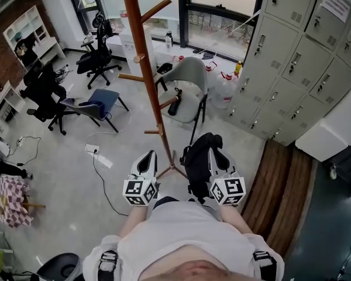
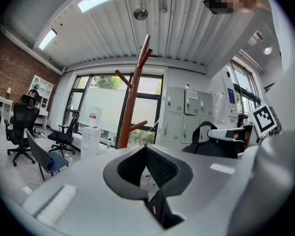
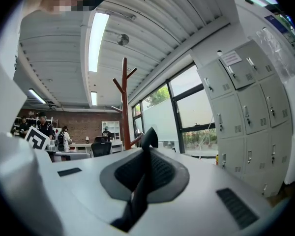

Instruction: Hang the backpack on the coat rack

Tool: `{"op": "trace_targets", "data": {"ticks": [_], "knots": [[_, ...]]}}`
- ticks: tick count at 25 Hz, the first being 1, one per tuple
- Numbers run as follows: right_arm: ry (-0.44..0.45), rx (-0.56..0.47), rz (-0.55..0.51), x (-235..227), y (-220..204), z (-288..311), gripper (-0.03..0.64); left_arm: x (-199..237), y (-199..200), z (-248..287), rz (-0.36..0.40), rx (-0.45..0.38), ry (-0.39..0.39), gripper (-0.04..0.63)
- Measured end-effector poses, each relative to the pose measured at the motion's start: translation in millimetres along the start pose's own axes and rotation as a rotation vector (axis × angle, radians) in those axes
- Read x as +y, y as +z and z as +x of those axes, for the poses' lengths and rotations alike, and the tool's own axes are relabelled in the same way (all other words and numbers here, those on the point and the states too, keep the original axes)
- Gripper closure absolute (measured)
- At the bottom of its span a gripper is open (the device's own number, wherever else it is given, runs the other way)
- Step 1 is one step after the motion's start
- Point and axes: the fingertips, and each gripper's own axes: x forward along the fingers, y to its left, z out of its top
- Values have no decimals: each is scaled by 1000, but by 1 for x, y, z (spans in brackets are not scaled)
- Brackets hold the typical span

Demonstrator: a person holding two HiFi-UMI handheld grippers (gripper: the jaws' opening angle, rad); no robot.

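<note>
The wooden coat rack (image 1: 143, 51) rises from the floor just ahead of me, with pegs angled off its pole, all bare. My right gripper (image 1: 215, 154) is shut on a strap of the black backpack (image 1: 196, 160), which hangs right of the rack's base. In the right gripper view the strap (image 3: 137, 191) runs between the jaws of the right gripper (image 3: 148, 151), and the coat rack (image 3: 124, 107) stands beyond. My left gripper (image 1: 147, 157) is held up beside the pole's foot. In the left gripper view the left gripper (image 2: 147, 173) shows a narrow gap, with the coat rack (image 2: 132, 107) ahead and the backpack (image 2: 206, 146) to the right.
A grey chair (image 1: 187, 89) stands behind the rack and a blue chair (image 1: 99, 104) to its left. Grey lockers (image 1: 292, 57) line the right side, with a wooden platform (image 1: 281, 186) before them. A power strip (image 1: 92, 149) and its cable lie on the floor at left.
</note>
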Motion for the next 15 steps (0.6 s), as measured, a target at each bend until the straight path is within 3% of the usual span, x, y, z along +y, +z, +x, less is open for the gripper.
{"op": "trace_targets", "data": {"ticks": [6,15], "knots": [[-19,12,-3,-26,1,29,606,9,3,36,-6,1,-9,583],[-105,19,21,-42,5,68,606,37,19,91,14,24,-83,583]]}}
